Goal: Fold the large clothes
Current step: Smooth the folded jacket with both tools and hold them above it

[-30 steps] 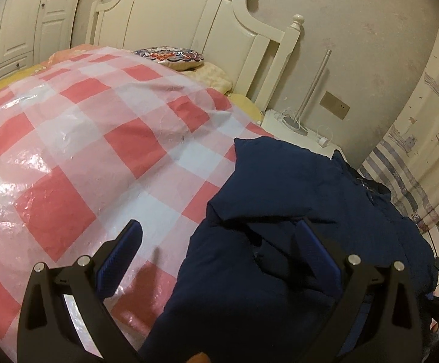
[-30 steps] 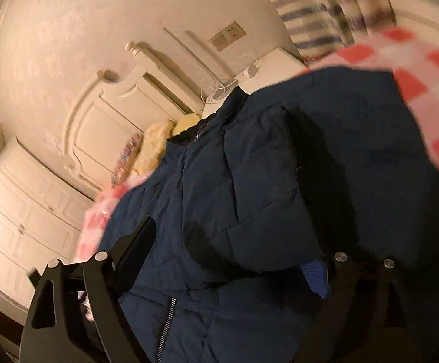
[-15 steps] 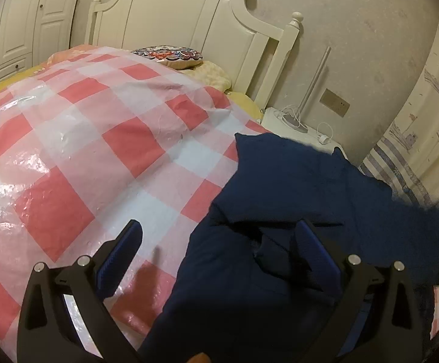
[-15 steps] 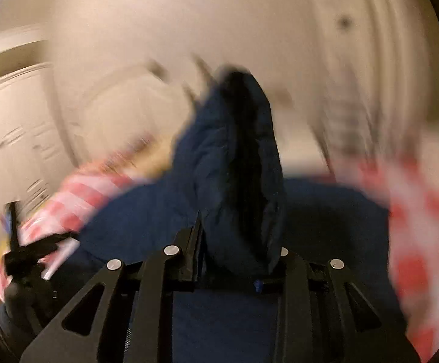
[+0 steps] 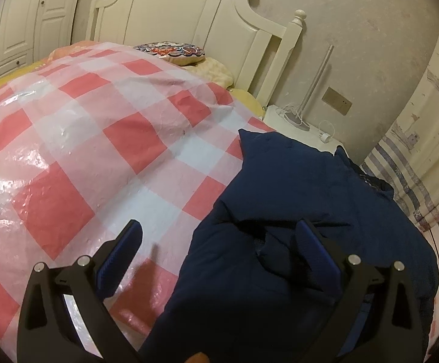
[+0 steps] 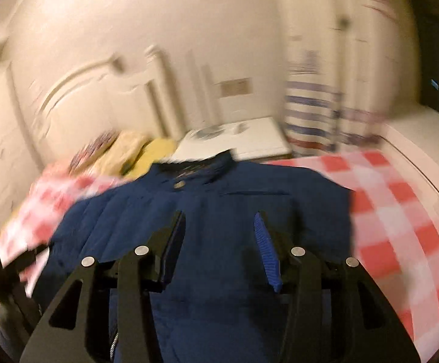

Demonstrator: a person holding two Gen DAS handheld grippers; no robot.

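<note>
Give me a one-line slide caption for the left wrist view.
Open left gripper poised over navy jacket on red-checked bed cover.

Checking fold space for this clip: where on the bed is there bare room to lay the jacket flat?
The checked cover lies bare from the navy jacket's left edge up toward the patterned cushion and headboard. A narrower bare strip shows on the jacket's other side. The jacket itself fills the area under the open left gripper and right gripper.

Red-and-white checked cover [image 5: 98, 139] spread over bed, patterned cushion [image 5: 171, 52] laid by cream headboard [image 5: 189, 9], striped curtain [image 5: 416, 163] hung beside white nightstand [image 6: 237, 142].
</note>
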